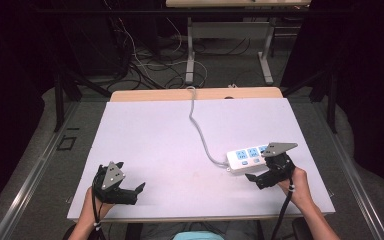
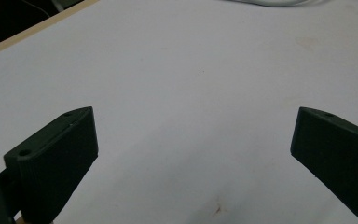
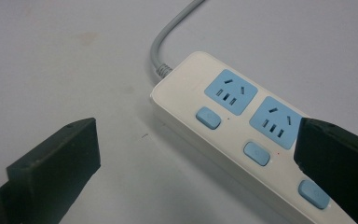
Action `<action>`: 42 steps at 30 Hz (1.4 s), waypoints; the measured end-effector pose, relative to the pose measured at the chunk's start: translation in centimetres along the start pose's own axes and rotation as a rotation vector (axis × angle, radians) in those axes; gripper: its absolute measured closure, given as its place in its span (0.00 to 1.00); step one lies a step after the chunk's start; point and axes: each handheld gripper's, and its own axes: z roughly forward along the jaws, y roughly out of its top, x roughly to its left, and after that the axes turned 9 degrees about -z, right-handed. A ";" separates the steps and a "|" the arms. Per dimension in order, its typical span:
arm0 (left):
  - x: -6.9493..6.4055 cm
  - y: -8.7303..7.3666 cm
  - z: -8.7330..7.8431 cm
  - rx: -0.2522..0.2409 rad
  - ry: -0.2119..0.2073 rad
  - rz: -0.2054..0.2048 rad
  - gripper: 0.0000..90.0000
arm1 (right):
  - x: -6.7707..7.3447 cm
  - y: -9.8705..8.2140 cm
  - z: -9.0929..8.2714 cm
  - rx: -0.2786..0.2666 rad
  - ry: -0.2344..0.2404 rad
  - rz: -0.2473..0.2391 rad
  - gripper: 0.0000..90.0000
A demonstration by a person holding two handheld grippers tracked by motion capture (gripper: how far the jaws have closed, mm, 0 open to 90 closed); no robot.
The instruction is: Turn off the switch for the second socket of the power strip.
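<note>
A white power strip (image 1: 244,159) with blue sockets and blue switches lies flat on the right half of the white table top (image 1: 155,145). Its grey cable (image 1: 198,127) runs away over the far edge. My right gripper (image 1: 262,172) hovers at the strip's near side, open, with nothing held. In the right gripper view the strip (image 3: 233,135) lies between the spread jaws of the right gripper (image 3: 196,140), and the right jaw covers part of its near end. My left gripper (image 1: 136,194) is open over bare table at the front left, its jaws wide apart in the left gripper view (image 2: 193,135).
The table's wooden far edge (image 1: 195,94) borders the white top. Behind it are the metal legs of another table (image 1: 190,55) and loose cables on the floor (image 1: 145,65). A small brown stain (image 2: 219,207) marks the surface near the left gripper.
</note>
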 end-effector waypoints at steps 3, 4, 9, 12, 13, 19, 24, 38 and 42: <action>0.0 0.0 0.0 0.000 0.004 0.004 0.01 | -0.4 0.2 0.2 -0.013 -0.008 0.014 0.00; 0.0 0.0 0.0 -0.001 0.005 0.004 0.01 | -0.5 0.2 0.3 -0.012 -0.008 0.018 0.00; 0.0 0.0 0.0 0.000 0.008 0.012 0.01 | -1.1 0.4 0.5 -0.007 -0.017 0.018 0.00; -0.1 0.0 0.1 0.000 0.007 0.013 0.01 | -1.5 0.5 0.6 0.000 -0.024 0.016 0.00; -0.1 0.0 0.0 0.003 0.006 0.011 0.01 | -1.5 0.5 0.6 0.000 -0.024 0.016 0.00; 0.0 0.0 0.1 0.005 0.006 0.009 0.01 | -2.0 0.7 1.0 0.007 -0.019 0.018 0.00; 0.0 0.0 0.1 0.003 0.008 0.013 0.01 | -2.4 0.9 1.2 0.012 -0.020 0.021 0.00; 0.0 0.0 0.1 0.005 0.006 0.014 0.01 | -4.0 1.8 1.7 0.002 -0.024 0.043 0.00; 0.0 0.0 0.1 0.011 0.012 0.015 0.00 | -4.6 2.0 1.9 0.003 -0.017 0.052 0.00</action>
